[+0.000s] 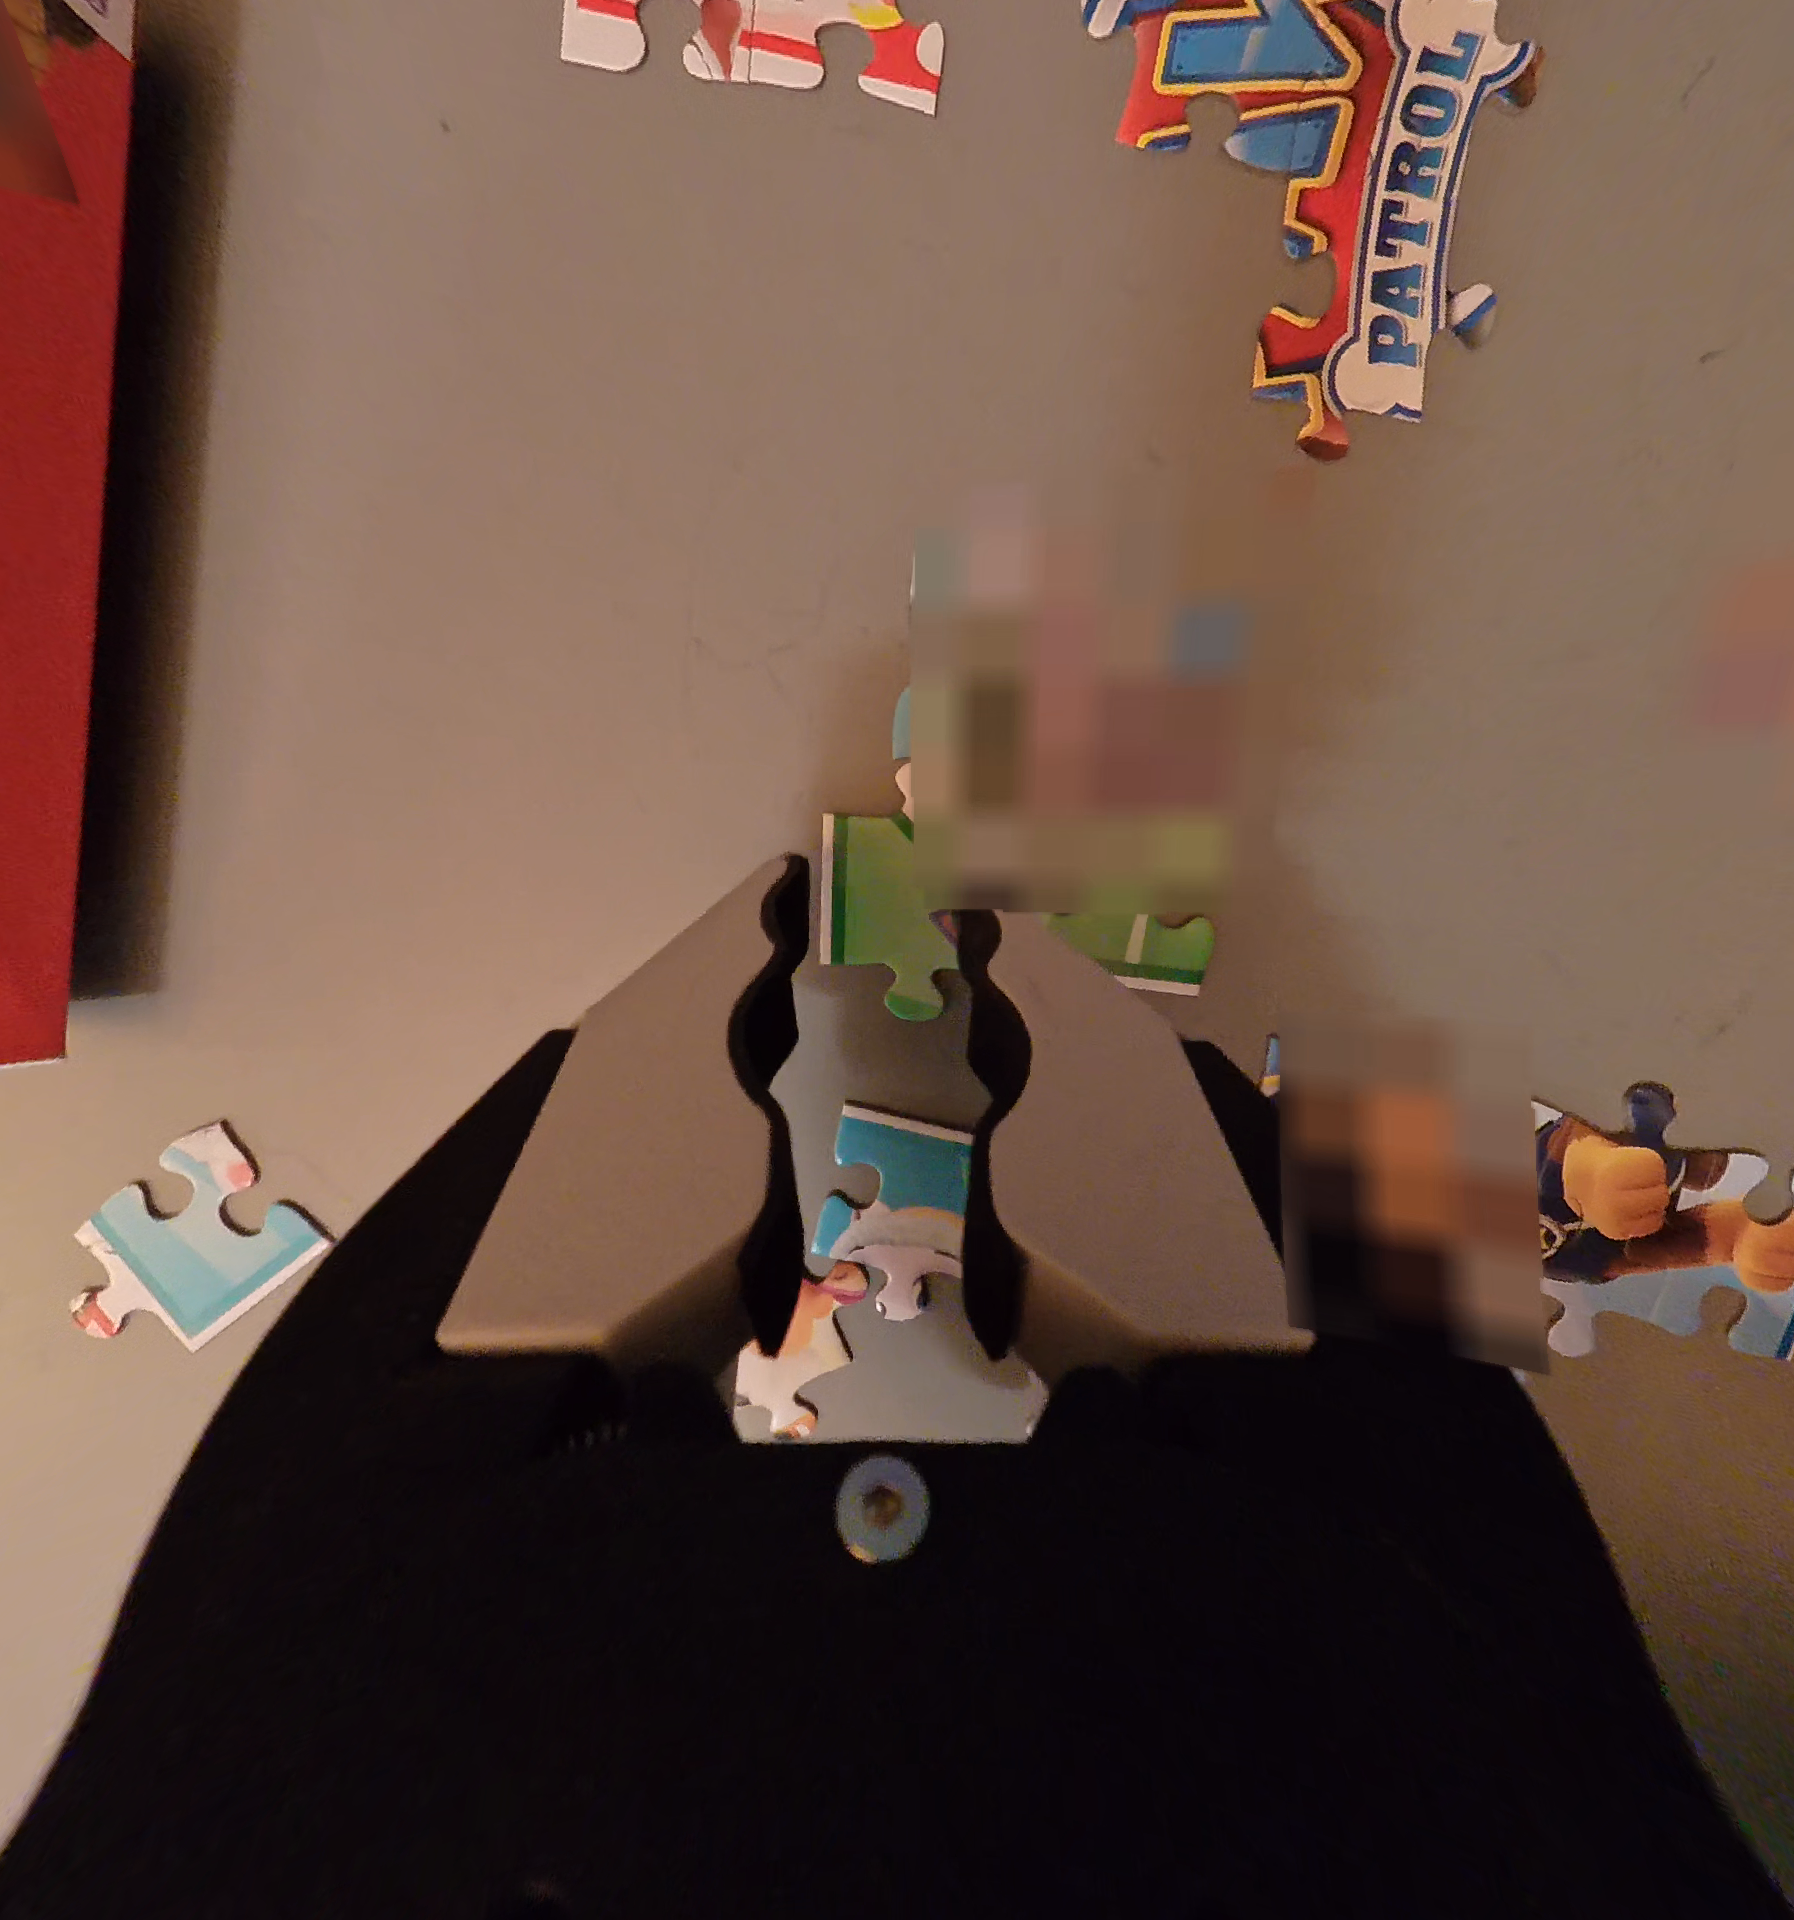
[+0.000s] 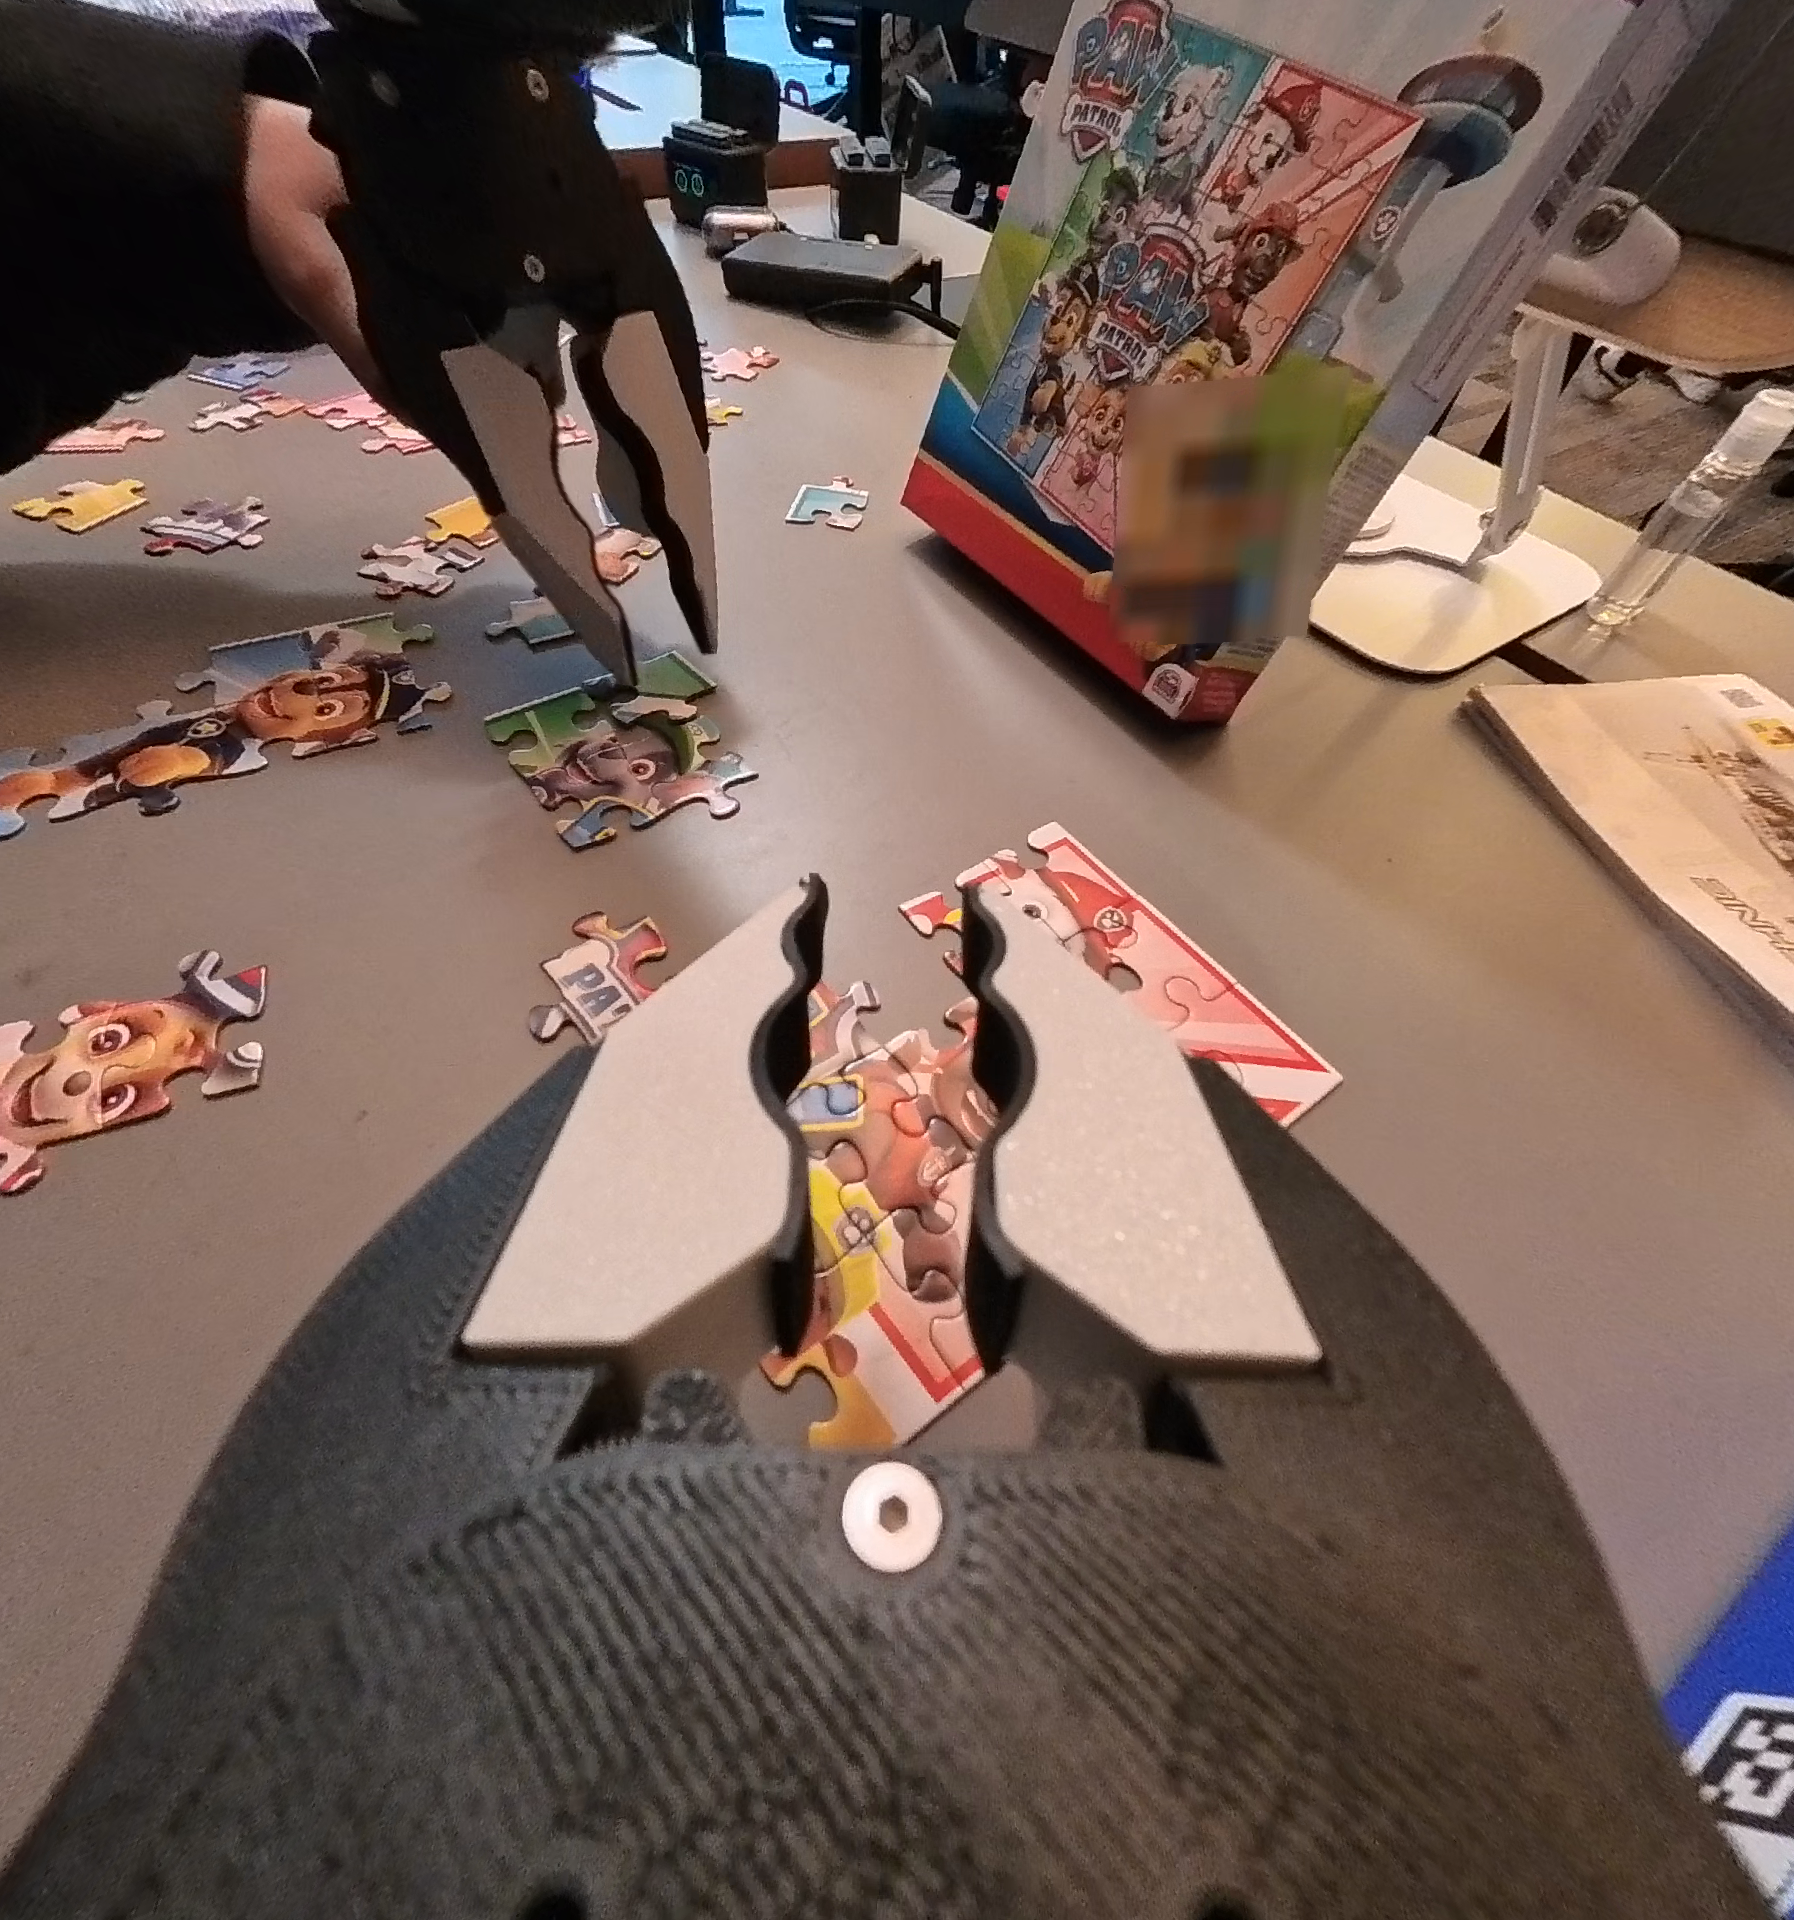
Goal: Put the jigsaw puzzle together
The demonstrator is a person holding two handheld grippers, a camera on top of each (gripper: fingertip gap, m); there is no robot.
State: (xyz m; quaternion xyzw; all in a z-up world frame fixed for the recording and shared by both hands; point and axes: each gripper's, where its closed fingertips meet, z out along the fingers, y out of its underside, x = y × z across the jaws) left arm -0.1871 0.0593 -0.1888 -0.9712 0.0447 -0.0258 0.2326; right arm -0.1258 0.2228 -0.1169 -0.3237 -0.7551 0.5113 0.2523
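While the left gripper pointed steeply down, slightly parted and empty, over a green jigsaw cluster at centre-left, the right gripper hovered low, likewise parted, empty.

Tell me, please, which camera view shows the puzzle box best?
The right wrist view: the puzzle box stands upright on the grey table, its printed front facing the camera. The left wrist view shows only a red strip at its left edge, probably the same box.
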